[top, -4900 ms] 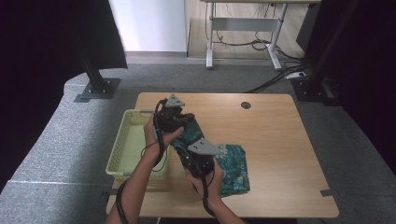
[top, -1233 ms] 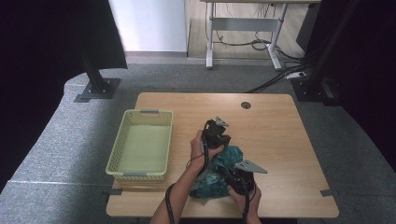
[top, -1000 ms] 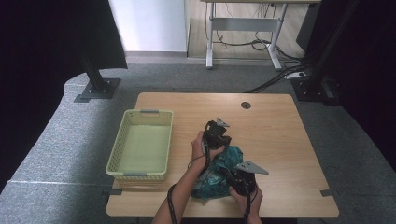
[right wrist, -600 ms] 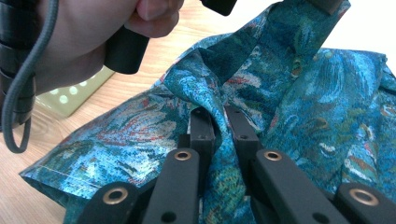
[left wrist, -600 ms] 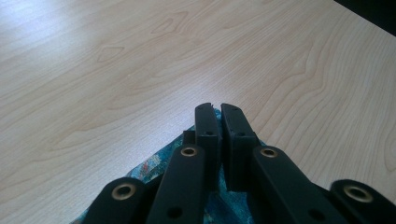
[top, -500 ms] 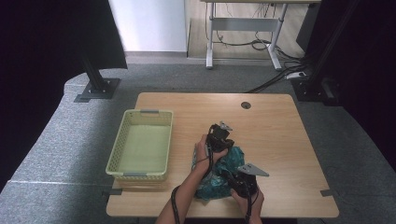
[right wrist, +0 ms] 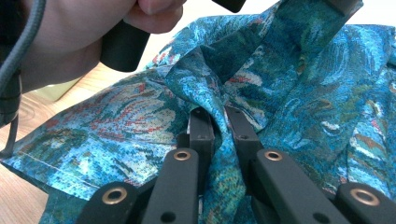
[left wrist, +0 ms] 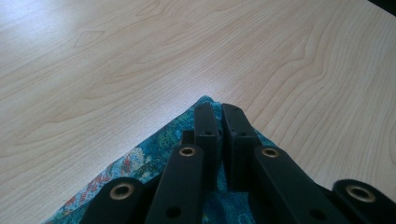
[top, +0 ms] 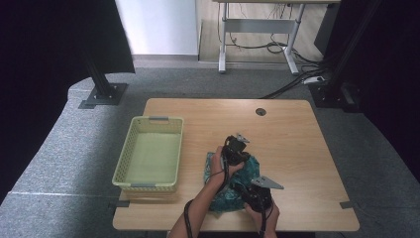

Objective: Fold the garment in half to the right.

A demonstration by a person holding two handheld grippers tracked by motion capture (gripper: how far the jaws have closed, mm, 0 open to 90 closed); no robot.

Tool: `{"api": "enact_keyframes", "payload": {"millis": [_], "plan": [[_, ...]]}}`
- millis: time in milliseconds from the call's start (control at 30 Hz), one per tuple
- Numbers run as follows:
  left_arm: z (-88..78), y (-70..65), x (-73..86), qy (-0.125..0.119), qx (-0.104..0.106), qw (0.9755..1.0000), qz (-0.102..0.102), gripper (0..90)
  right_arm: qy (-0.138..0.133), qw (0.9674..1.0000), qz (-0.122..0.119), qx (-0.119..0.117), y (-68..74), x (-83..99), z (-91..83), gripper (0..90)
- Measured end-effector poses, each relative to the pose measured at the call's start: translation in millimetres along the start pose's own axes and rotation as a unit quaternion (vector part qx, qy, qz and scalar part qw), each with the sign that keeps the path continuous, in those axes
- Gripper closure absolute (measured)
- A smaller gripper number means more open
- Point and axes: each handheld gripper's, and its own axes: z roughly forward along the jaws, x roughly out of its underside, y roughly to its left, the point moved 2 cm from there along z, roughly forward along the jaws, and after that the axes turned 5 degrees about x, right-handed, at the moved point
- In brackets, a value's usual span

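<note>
On the near half of the wooden table (top: 297, 134), seen from the high view, there's a teal patterned cloth (top: 253, 166) bunched up under both tools. The left gripper (top: 236, 148) sits at the cloth's far edge and the right gripper (top: 257, 191) is down at the near edge, close to the person's side. A pale green basket (top: 148, 157) sits off to the left, well apart from the cloth. You can't really see the jaws from up here though, the hands cover them.

The left gripper view fills that in: the left gripper (left wrist: 219, 109) has its jaws nearly together, right on a pointed corner of the cloth (left wrist: 140, 161), which lies flat on bare wood (left wrist: 140, 60). Can't quite tell how much fabric is actually pinched.

The right gripper view is clearer. The right gripper (right wrist: 218, 114) is clamped on a raised fold of the cloth (right wrist: 116, 121), fabric visibly squeezed between the jaws. It also catches the left hand (right wrist: 60, 42) up top, and some red flecks in the pattern.
</note>
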Motion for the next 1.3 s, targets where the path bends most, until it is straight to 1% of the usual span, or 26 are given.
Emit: {"api": "enact_keyframes", "payload": {"millis": [300, 433, 567, 700, 733, 800, 900, 1000, 1100, 1167, 1233, 1300], "plan": [[6.7, -1.4, 3.4, 0.004, 0.001, 1.0, -0.002, 84.1, 0.004, 1.0, 0.003, 0.002, -3.2, 3.8, 0.8, 81.5], [6.6, -2.6, 3.1, 0.001, 0.002, 1.0, -0.007, 82.9, 0.004, 1.0, 0.004, 0.003, -4.2, 4.6, 0.8, 81.3], [4.6, -2.4, 3.0, -0.003, 0.0, 1.0, -0.006, 80.0, 0.003, 1.0, 0.005, 0.004, -5.8, 5.2, -0.7, 80.9], [2.8, -3.1, 2.2, -0.008, 0.001, 0.9999, -0.009, 74.5, 0.001, 1.0, 0.006, 0.006, -7.5, 6.4, -2.5, 79.6], [2.5, -3.5, 1.9, -0.011, 0.003, 0.9999, -0.013, 73.1, 0.0, 1.0, 0.006, 0.006, -7.9, 6.6, -3.0, 78.7], [0.8, -4.3, 1.3, -0.013, 0.001, 0.9999, -0.012, 69.7, -0.002, 0.9999, 0.01, 0.007, -8.3, 7.1, -4.7, 76.1], [-2.5, -6.2, 0.1, -0.022, 0.005, 0.9996, -0.018, 66.4, -0.007, 0.9998, 0.014, 0.01, -9.6, 8.0, -9.4, 71.8], [-7.3, -7.9, -1.0, -0.03, 0.003, 0.9994, -0.016, 63.8, -0.014, 0.9997, 0.019, 0.012, -13.0, 9.4, -16.3, 68.8], [-13.7, -9.2, -2.1, -0.039, 0.002, 0.9991, -0.016, 61.4, -0.018, 0.9993, 0.025, 0.019, -19.3, 12.0, -25.3, 67.0], [-17.8, -10.0, -2.9, -0.045, 0.001, 0.9989, -0.016, 59.5, -0.018, 0.9991, 0.033, 0.022, -25.0, 14.3, -30.9, 65.2], [-21.8, -11.0, -3.6, -0.051, 0.001, 0.9986, -0.016, 57.7, -0.016, 0.9987, 0.04, 0.028, -30.4, 16.7, -35.5, 61.9], [-25.3, -11.9, -3.6, -0.055, -0.001, 0.9984, -0.014, 56.0, -0.009, 0.9987, 0.039, 0.032, -34.8, 18.8, -37.8, 57.8]]}}
